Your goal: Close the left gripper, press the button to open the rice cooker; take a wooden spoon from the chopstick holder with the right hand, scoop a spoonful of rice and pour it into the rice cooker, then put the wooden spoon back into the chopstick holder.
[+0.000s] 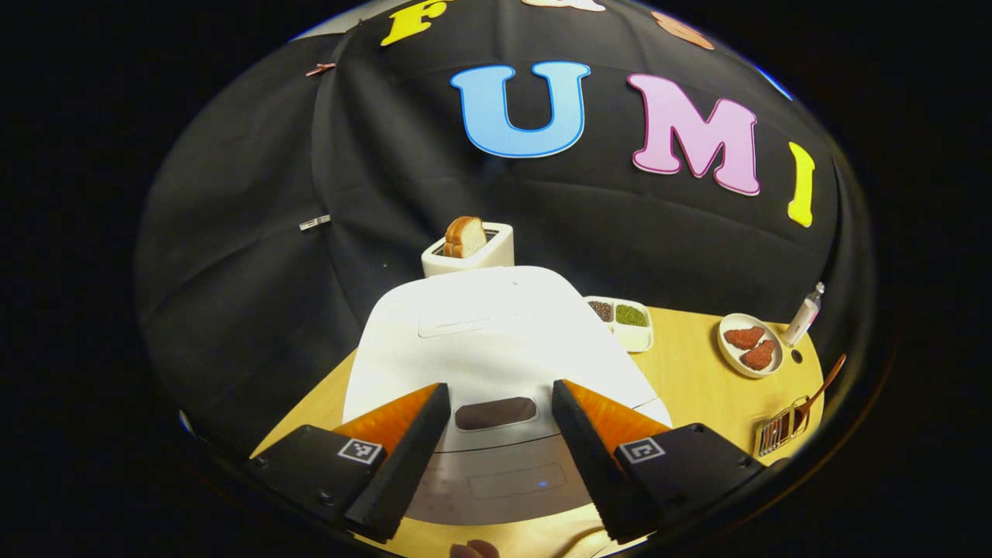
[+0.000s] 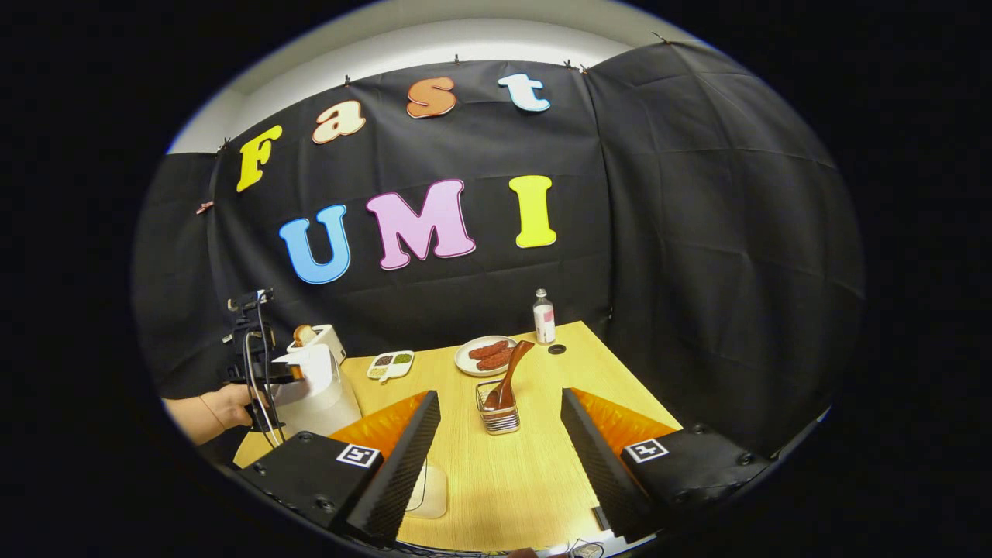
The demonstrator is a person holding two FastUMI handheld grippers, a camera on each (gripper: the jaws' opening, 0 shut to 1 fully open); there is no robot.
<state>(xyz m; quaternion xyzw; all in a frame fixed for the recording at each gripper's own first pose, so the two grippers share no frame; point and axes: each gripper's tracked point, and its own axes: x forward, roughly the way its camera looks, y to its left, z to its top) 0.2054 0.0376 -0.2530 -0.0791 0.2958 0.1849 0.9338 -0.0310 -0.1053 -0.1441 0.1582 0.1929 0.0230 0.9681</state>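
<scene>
Above closed rice cooker [image 1: 496,349]: left gripper [image 1: 496,442] open, fingers astride dark button [image 1: 496,413]. Ahead of open right gripper [image 2: 500,446]: wooden spoon [image 2: 508,373] standing in chopstick holder [image 2: 498,415], bowl down, handle leaning up-right.

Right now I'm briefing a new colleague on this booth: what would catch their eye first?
The white rice cooker, lid down, looms between the open left gripper fingers. Behind it a toaster holds bread. Ahead of the open right gripper, a wooden spoon leans in the wire chopstick holder on the table.
</scene>
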